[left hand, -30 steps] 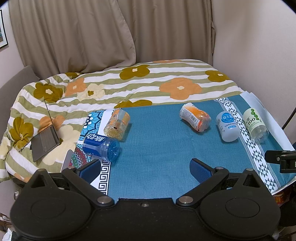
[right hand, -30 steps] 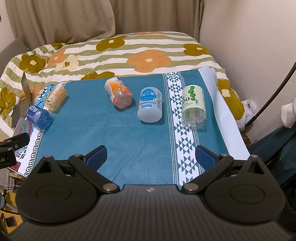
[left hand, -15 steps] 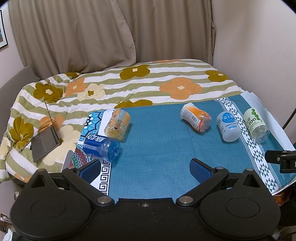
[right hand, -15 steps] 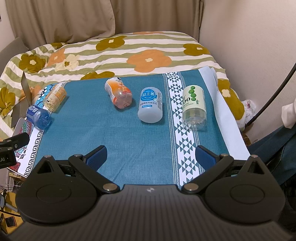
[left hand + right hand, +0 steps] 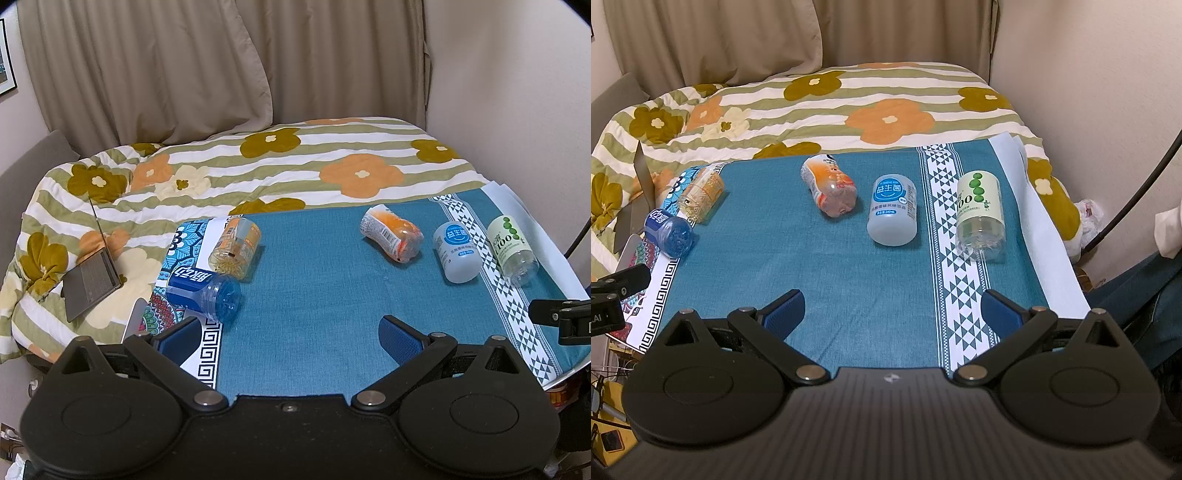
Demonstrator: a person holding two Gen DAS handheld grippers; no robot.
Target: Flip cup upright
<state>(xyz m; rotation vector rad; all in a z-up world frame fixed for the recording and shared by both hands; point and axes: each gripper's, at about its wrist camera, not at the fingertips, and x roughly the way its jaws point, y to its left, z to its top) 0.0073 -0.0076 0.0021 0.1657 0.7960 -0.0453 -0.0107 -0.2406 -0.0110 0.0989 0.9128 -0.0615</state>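
**A:** Where are the cups lying, and which tongs are closer?

**B:** Five cut-down bottle cups lie on their sides on the blue cloth [image 5: 849, 288]. The left gripper [image 5: 291, 334] has its jaws spread wide, holding nothing, and so does the right gripper [image 5: 892, 308]. Nearest the left one is the dark blue cup [image 5: 203, 291], just ahead and to its left, at the cloth's edge.

**A:** And its long axis?

**B:** Roughly crosswise to the left fingers, base turned toward the middle of the cloth. The amber cup [image 5: 234, 247] lies just behind it, close by, perhaps touching; the view doesn't settle that.

**A:** The right side?

**B:** The white cup [image 5: 893, 214] and the green-label cup [image 5: 979, 218] lie ahead of the right gripper, axes pointing nearly straight back at it, bases toward the camera. The orange cup [image 5: 829, 188] lies farther left, angled.

**A:** So the first move?

**B:** I'd judge each gripper takes its own side; none stands upright yet.
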